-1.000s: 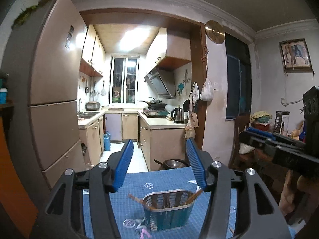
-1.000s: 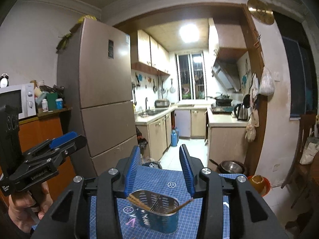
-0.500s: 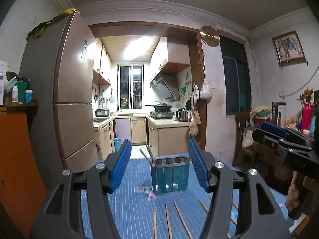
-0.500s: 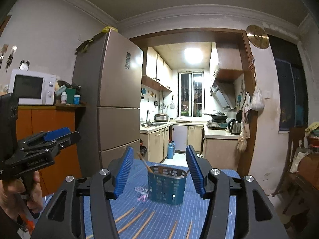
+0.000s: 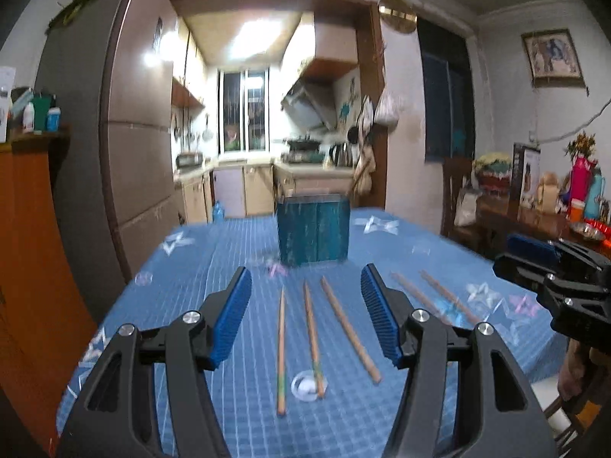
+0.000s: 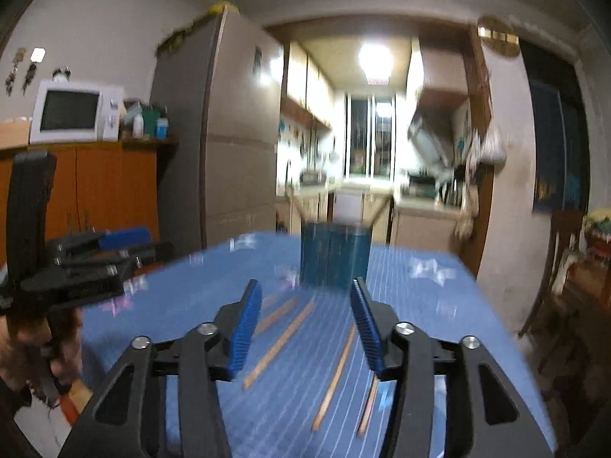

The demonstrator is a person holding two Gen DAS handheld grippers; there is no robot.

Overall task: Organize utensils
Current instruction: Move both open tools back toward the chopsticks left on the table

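A teal utensil holder (image 5: 312,229) stands upright on the blue table mat (image 5: 214,267), far middle; it also shows in the right wrist view (image 6: 334,253). Several wooden chopsticks (image 5: 311,328) lie flat on the mat in front of it, three between my left gripper's jaws and two more (image 5: 431,297) to the right. My left gripper (image 5: 305,318) is open and empty above the chopsticks. My right gripper (image 6: 305,328) is open and empty above other chopsticks (image 6: 280,343). Each gripper shows at the edge of the other's view.
A tall fridge (image 5: 133,133) and an orange cabinet (image 5: 30,248) stand left of the table. A microwave (image 6: 76,110) sits on the cabinet. A side table with bottles and a bowl (image 5: 573,206) is at the right. The kitchen lies behind.
Both grippers have pulled back and tilted down. The holder is now farther away, and the chopsticks on the mat have come into full view under the jaws.
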